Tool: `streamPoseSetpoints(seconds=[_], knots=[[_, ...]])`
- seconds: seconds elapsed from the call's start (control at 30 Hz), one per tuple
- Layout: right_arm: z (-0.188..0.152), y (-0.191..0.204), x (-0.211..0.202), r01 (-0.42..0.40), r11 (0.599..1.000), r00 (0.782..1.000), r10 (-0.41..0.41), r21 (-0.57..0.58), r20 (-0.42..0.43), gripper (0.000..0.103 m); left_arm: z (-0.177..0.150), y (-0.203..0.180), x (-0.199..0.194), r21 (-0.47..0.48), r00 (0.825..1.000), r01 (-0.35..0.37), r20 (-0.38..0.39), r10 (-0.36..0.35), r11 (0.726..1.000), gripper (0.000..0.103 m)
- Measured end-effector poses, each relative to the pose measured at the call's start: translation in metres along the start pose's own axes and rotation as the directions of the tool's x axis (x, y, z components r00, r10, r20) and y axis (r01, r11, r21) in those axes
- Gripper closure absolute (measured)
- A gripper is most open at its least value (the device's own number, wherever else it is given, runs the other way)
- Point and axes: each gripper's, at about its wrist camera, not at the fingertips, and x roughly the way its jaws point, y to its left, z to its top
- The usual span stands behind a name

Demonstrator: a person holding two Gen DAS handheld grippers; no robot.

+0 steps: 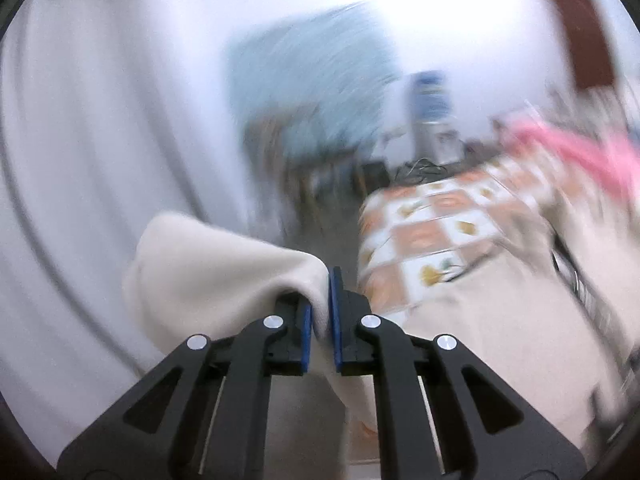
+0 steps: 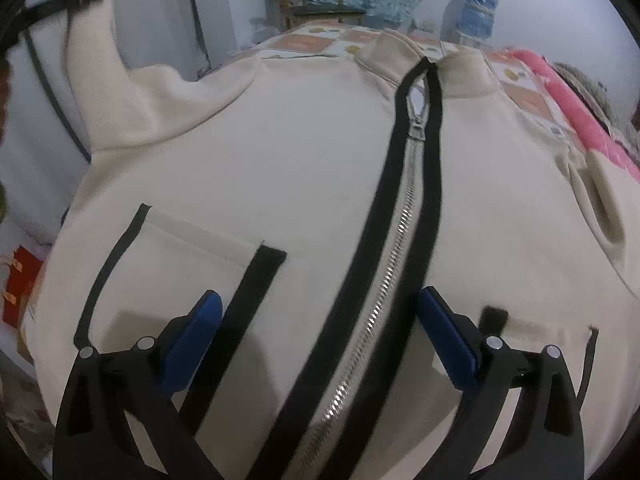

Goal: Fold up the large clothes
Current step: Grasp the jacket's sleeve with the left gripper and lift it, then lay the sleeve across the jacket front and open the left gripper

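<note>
A cream zip-up jacket lies face up on a table with a checked cloth. Its black-edged silver zipper runs up to the collar. My right gripper hovers open just over the lower front, its blue pads either side of the zipper, with a black-trimmed pocket by the left pad. The jacket's left sleeve is raised off the table. In the blurred left wrist view my left gripper is shut on a fold of that cream sleeve, held out beyond the table edge.
A pink cloth lies along the table's right side. Behind the table stand a wooden chair under a teal covering and a blue container. A white wall or curtain fills the left. Red items sit low at left.
</note>
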Motion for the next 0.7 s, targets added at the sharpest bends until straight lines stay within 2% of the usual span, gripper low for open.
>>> streamPoseSetpoints(seconds=[0.03,0.07,0.13,0.23,0.3,0.33,0.43,0.5,0.57,0.7], knots=[[-0.001,-0.003,-0.004,-0.008,1.000,1.000,0.008,0.015,0.003,0.007,0.006,-0.027,-0.013,0.102,0.999,-0.008,0.037,0.004,0.995,0.090],[-0.003,-0.008,-0.011,-0.014,0.999,1.000,0.014,0.031,0.013,0.007,0.009,-0.062,-0.026,0.213,0.998,-0.003,0.065,-0.011,0.977,0.089],[-0.008,-0.018,-0.026,-0.011,0.999,0.999,0.009,0.052,0.040,0.007,0.002,-0.109,-0.039,0.315,0.996,0.043,0.056,-0.064,0.948,0.089],[-0.020,-0.039,-0.054,0.026,0.997,0.997,-0.032,0.075,0.077,0.007,-0.027,-0.155,-0.044,0.342,0.988,0.155,-0.055,-0.145,0.927,0.076],[-0.032,-0.057,-0.072,0.050,0.994,0.995,-0.058,0.097,0.078,0.007,-0.049,-0.169,-0.043,0.302,0.970,0.231,-0.148,-0.194,0.925,0.068],[-0.037,-0.065,-0.078,0.056,0.993,0.995,-0.065,0.107,0.073,0.007,-0.062,-0.172,-0.039,0.267,0.952,0.275,-0.206,-0.225,0.924,0.067],[-0.054,-0.092,-0.097,0.070,0.989,0.996,-0.077,0.132,0.047,0.007,-0.079,-0.161,-0.036,0.160,0.919,0.336,-0.272,-0.286,0.928,0.067],[-0.057,-0.106,-0.106,0.065,0.988,0.997,-0.071,0.143,0.037,0.007,-0.080,-0.143,-0.040,0.051,0.889,0.392,-0.275,-0.365,0.918,0.064],[-0.054,-0.124,-0.116,0.031,0.984,0.999,-0.037,0.174,0.034,0.007,-0.081,-0.125,-0.046,-0.029,0.872,0.425,-0.254,-0.418,0.905,0.063],[-0.027,-0.148,-0.121,-0.076,0.968,0.996,0.061,0.241,0.068,0.007,-0.081,-0.105,-0.039,-0.140,0.865,0.431,-0.217,-0.452,0.892,0.062]])
